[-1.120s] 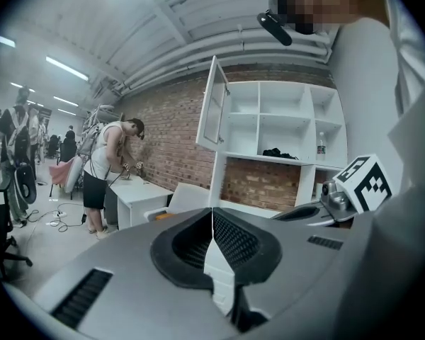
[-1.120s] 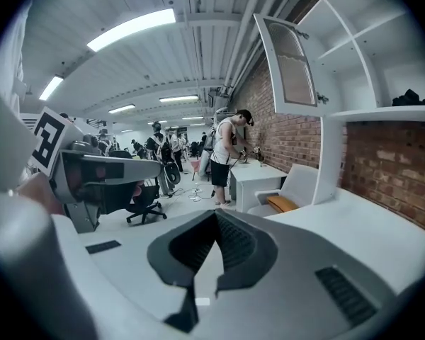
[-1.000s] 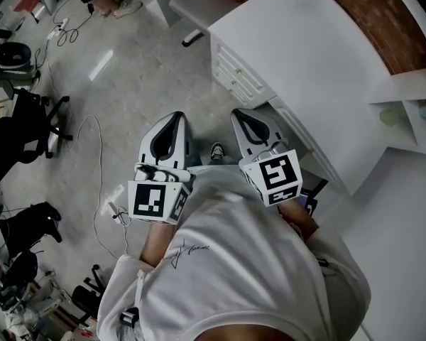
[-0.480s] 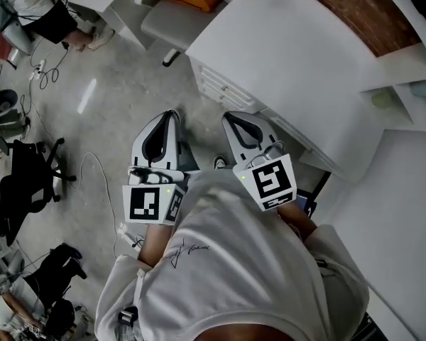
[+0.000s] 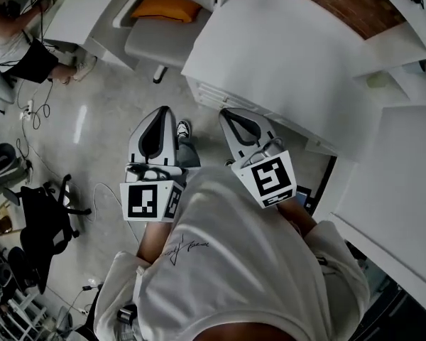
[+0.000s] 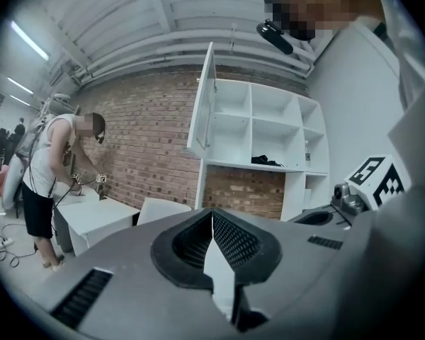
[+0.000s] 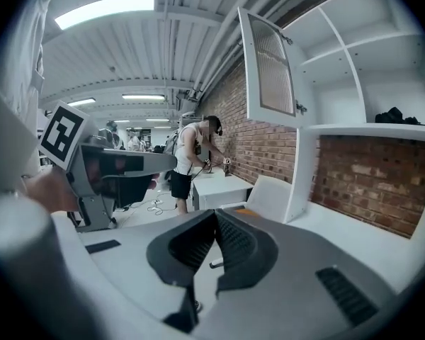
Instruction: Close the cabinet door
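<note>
- Left gripper [image 6: 212, 218], right gripper [image 7: 214, 217]: jaws pressed together, nothing held, low by the person's waist.
- White desk [image 5: 284, 55]: just ahead.
- Cabinet door [image 7: 269, 66]: swung wide, high overhead, well apart from both.
- Likely hazard: a hard shove on its ribbed panel, so the door slams or bounces back open.

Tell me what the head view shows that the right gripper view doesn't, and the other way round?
Head view only: the black office chair and the marker cube on the right gripper. Right gripper view only: the ceiling lights and the ribbed pane of the open cabinet door. Both: the left gripper, jaws together, and the brick wall.
</note>
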{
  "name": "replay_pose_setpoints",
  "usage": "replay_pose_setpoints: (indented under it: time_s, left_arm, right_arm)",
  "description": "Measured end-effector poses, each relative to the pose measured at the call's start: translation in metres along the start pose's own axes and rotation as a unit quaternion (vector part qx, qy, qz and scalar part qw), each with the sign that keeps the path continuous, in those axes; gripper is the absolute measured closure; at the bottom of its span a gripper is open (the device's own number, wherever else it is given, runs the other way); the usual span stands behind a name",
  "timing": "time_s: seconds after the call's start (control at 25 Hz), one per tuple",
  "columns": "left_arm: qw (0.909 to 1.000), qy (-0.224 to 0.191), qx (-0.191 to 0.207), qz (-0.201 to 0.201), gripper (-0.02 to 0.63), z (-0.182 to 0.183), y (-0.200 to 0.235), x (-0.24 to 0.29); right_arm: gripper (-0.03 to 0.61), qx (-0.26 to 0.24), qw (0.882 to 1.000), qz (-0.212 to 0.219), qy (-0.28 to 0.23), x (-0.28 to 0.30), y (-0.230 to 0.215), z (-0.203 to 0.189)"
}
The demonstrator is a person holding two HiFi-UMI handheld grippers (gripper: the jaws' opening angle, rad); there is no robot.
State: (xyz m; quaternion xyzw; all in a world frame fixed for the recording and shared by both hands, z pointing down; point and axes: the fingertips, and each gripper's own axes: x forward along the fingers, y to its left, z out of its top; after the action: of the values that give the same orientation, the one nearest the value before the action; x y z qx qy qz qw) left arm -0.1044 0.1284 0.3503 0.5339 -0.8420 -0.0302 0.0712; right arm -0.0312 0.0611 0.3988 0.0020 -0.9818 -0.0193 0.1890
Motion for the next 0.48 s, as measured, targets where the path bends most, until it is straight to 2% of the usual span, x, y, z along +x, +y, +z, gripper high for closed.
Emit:
replay_pose_setpoints:
  time_s: [0.2,0.36,0.48]
  left_arm:
    - [0.9990,-0.010,0.010,-0.044,0.597,0.019,0.026,0.025]
    - [0.9966,-0.037,-0.006,-0.074,0.597,0.039,0.043,0.045]
    - [0.9939,-0.039,0.009,-0.103,0.596,0.049,0.053,0.059]
  right_arm:
    - [0.552,0.015,0.999,-0.037,-0.004,0.022,-0.001,0.022]
    - [0.552,0.002,0.998,-0.067,-0.002,0.039,-0.007,0.040]
    - [0.552,0.006,0.995,-0.096,-0.016,0.053,-0.016,0.057]
